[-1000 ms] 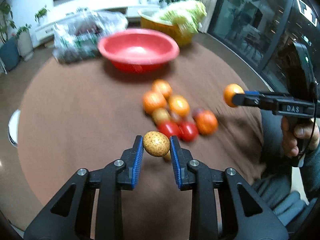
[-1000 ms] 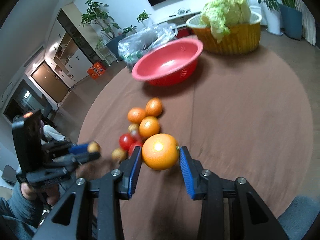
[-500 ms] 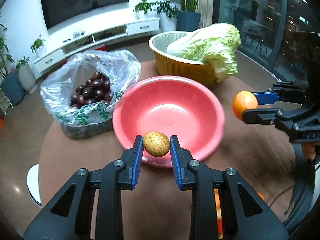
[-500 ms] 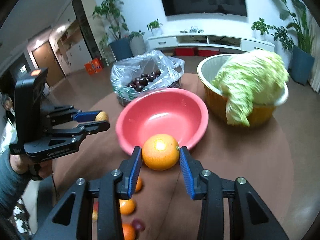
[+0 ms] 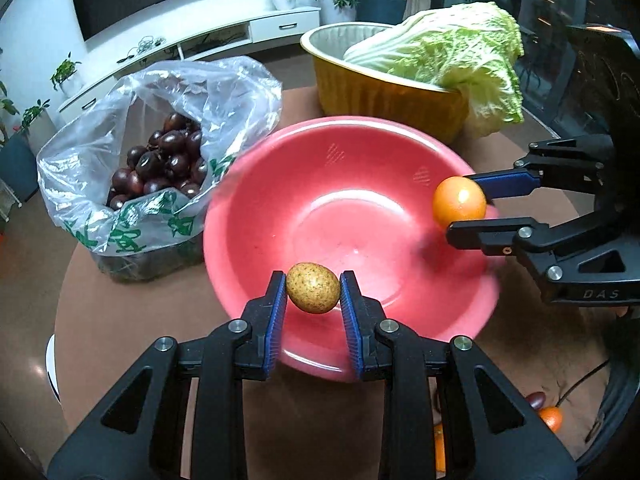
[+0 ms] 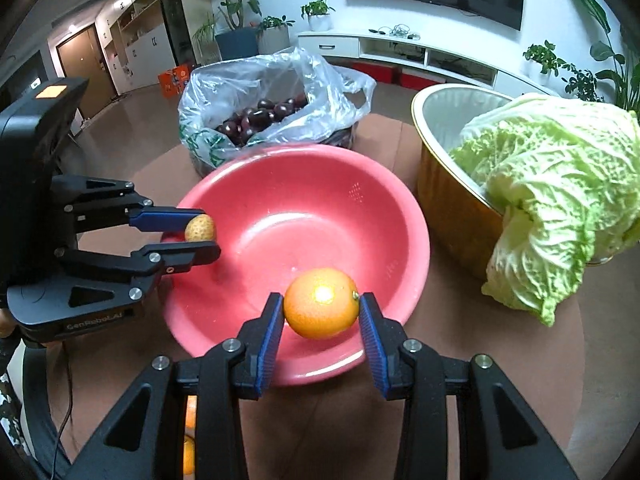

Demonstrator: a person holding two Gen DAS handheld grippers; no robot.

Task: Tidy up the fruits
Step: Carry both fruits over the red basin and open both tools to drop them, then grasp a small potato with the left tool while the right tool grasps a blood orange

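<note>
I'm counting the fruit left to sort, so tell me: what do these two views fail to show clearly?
- Loose fruit on the table: in the left wrist view, only an orange one and a dark one peek past the left gripper; the frame edge cuts off the rest.
- In the right wrist view, the right gripper hides all but orange slivers.
- Bag of dark fruit: the plastic covers most, so no count.

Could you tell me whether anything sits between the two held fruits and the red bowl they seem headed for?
Nothing visible does: the orange and speckled brown fruit both hang over the empty red bowl.
</note>
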